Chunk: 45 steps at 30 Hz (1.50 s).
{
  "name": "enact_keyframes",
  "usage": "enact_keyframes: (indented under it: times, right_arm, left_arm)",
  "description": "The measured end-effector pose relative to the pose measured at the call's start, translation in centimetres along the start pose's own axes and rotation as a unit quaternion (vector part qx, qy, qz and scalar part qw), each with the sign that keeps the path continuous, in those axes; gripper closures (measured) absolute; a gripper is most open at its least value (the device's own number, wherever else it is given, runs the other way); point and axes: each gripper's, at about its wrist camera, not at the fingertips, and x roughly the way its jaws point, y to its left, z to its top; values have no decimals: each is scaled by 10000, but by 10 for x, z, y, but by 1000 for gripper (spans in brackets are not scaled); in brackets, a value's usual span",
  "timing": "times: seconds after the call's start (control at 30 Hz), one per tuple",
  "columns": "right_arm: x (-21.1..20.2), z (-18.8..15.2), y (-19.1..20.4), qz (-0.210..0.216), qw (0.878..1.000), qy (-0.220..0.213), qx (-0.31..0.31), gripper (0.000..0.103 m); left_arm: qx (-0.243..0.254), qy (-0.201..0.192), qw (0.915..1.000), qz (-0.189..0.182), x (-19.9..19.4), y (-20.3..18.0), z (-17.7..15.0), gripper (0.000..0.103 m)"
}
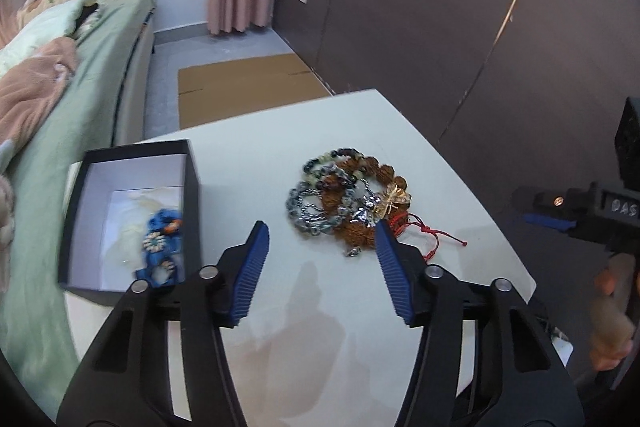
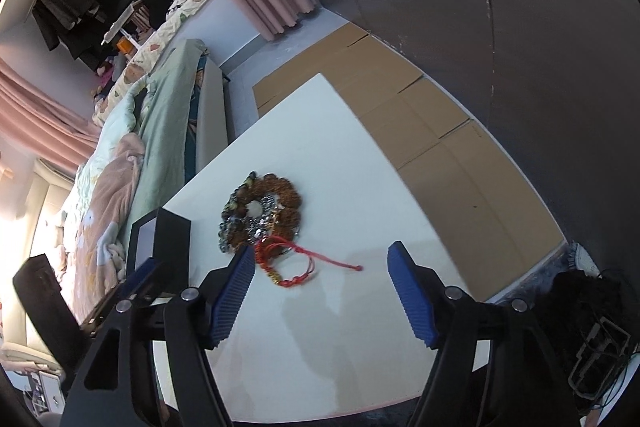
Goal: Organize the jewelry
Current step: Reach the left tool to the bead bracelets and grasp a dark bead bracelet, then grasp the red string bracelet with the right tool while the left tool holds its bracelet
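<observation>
A pile of beaded bracelets (image 1: 344, 195) lies mid-table, with brown seed beads, grey-green beads, silver chain and a gold charm. A red cord bracelet (image 1: 420, 231) trails off its right side. A black box (image 1: 132, 211) with a white lining stands at the table's left and holds a blue piece of jewelry (image 1: 162, 247). My left gripper (image 1: 322, 227) is open and empty, just in front of the pile. My right gripper (image 2: 322, 253) is open and empty, near the red cord bracelet (image 2: 296, 263). The pile (image 2: 260, 211) and box (image 2: 160, 239) also show in the right wrist view.
The white table (image 1: 320, 327) has its far edge near flattened cardboard (image 1: 248, 87) on the floor. A bed with green bedding (image 1: 80, 75) runs along the left. A dark wall (image 1: 440, 7) stands at the right. The other gripper (image 1: 600, 203) shows at the right edge.
</observation>
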Motion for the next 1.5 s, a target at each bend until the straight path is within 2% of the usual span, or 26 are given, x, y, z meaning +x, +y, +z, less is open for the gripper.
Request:
enact_keyframes:
  times: [0.27,0.43,0.63,0.73,0.77,1.03,1.2,1.5]
  right_arm:
    - [4,15,-12,-59,9999,10,133,35]
    - [11,23,-25,-33,9994,108,317,37]
    - [16,32,-29,-165,9992,116,342,38]
    - [20,31,-29,-194,9992,155,328,38]
    - [21,31,-29,-195,9992,171,317,38]
    - [38,24,-7,-185,9990,403,25,40]
    - [55,15,9,-263,9973,635,-275,52]
    - [85,1,30,-572,9913,940,-718,54]
  left_arm:
    - [383,6,9992,-73,21,-23,18,52]
    - [746,71,9972,25,41,-39,33,52]
    - [1163,433,9921,195,71,-52,43,67]
    - [1249,523,9900,393,77,-53,45,87]
    - [1212,529,9904,405,76,-51,45,94]
    - [689,217,9970,267,35,-27,42,94]
    - [383,48,9991,152,10,-8,35,95]
    - [91,-22,10000,14,-6,11,30,95]
